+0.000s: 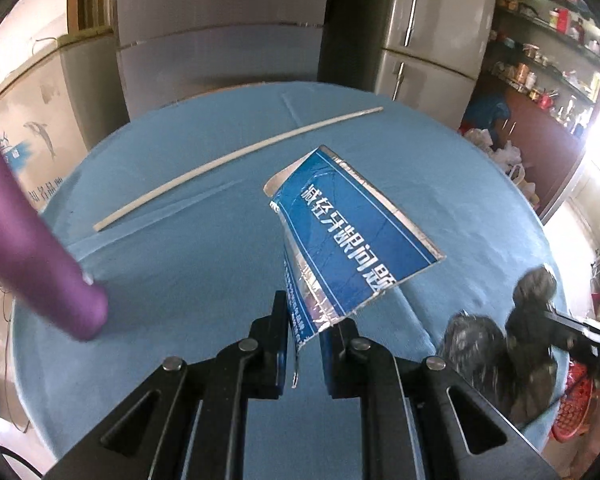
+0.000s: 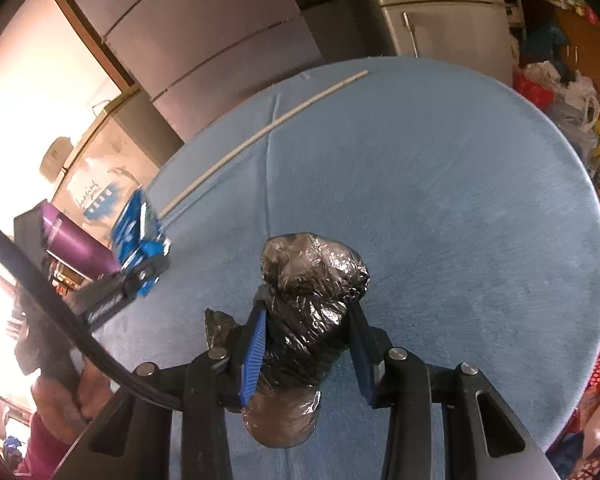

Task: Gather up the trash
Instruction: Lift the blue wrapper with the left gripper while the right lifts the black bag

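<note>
Tongs both loaded: left gripper [image 1: 305,322] clenched on a flattened blue carton [image 1: 352,232], right gripper [image 2: 306,344] grasping a black plastic-wrapped bundle [image 2: 312,280], each above the blue table [image 2: 460,200]. Remaining trash: a thin white strip [image 1: 236,156] lying at the far side; disposal apparently still pending.

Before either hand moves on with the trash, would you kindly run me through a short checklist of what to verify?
1. Left gripper shut on the blue flattened carton: ok.
2. Carton lifted clear of the blue tablecloth: ok, though held only by a corner.
3. Right gripper shut on the black plastic bag: ok.
4. Bag mouth open to take the carton: not ok, it is bunched.
5. All trash collected: not ok, the long white stick lies on the cloth.
6. Purple bottle clear of the carton's path: cannot tell.
</note>
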Demonstrator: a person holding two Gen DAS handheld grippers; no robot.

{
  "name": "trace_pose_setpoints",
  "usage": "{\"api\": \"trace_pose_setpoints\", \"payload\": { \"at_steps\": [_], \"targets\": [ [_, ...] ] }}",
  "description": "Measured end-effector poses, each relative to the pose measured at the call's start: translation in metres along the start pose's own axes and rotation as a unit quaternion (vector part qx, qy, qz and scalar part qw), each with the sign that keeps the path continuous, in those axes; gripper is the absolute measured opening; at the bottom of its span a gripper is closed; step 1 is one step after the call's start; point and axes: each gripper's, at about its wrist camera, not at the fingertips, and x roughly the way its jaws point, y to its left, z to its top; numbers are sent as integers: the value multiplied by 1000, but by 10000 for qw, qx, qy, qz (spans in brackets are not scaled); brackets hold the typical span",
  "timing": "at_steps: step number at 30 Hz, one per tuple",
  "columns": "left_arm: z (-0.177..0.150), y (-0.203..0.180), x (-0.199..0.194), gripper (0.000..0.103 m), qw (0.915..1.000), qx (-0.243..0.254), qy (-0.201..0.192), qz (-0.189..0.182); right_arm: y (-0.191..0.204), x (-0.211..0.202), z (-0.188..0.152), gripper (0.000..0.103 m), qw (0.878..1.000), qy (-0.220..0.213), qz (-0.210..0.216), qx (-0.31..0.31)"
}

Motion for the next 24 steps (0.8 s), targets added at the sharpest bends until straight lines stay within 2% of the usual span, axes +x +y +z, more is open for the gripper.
{"api": "trace_pose_setpoints", "payload": {
  "at_steps": [7,17,24],
  "targets": [
    [-13,-12,-38,15,9999,-24,-151,-34,-4,-39,-6,41,9994,-343,-79,28],
    [-36,-50,-87,15,9974,494,-516,45,-10,-84,-17,41,9973,-664,-298,-25],
    [-45,-56,-112,15,9950,670,-740,49,-4,-103,-20,41,9955,-847,-426,-25]
  ]
}}
